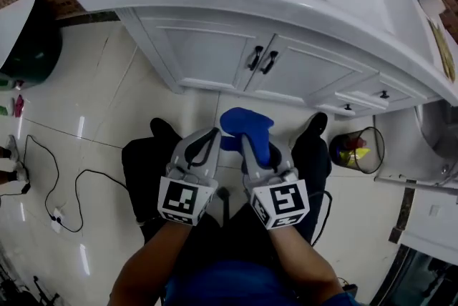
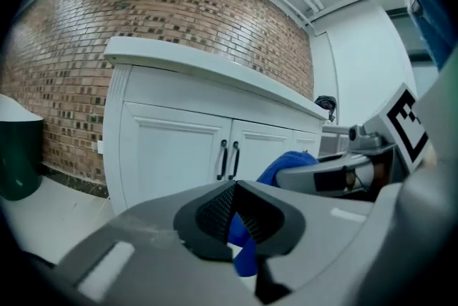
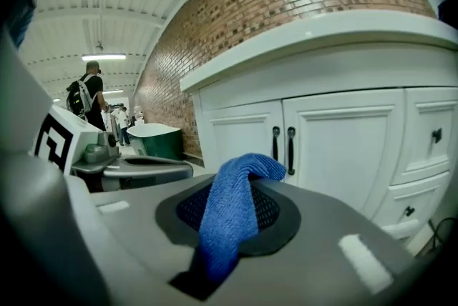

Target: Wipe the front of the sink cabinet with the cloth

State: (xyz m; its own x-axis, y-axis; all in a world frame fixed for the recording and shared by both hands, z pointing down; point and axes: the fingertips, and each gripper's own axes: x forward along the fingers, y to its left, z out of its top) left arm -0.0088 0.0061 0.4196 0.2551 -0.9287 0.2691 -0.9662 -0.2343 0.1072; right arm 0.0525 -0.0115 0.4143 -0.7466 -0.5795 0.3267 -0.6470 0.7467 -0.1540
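The right gripper [image 3: 240, 191] has its fingers clamped on the blue cloth [image 3: 227, 226], which bunches above their tips. The left gripper [image 2: 235, 210] fingers are pressed together on a cloth edge. The sink cabinet [image 3: 336, 144] stands ahead, apart.

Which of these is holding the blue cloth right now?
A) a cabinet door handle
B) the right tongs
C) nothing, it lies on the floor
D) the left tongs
B: the right gripper view shows the blue cloth pinched between the pads of the right tongs, with its end sticking up in front of the sink cabinet.
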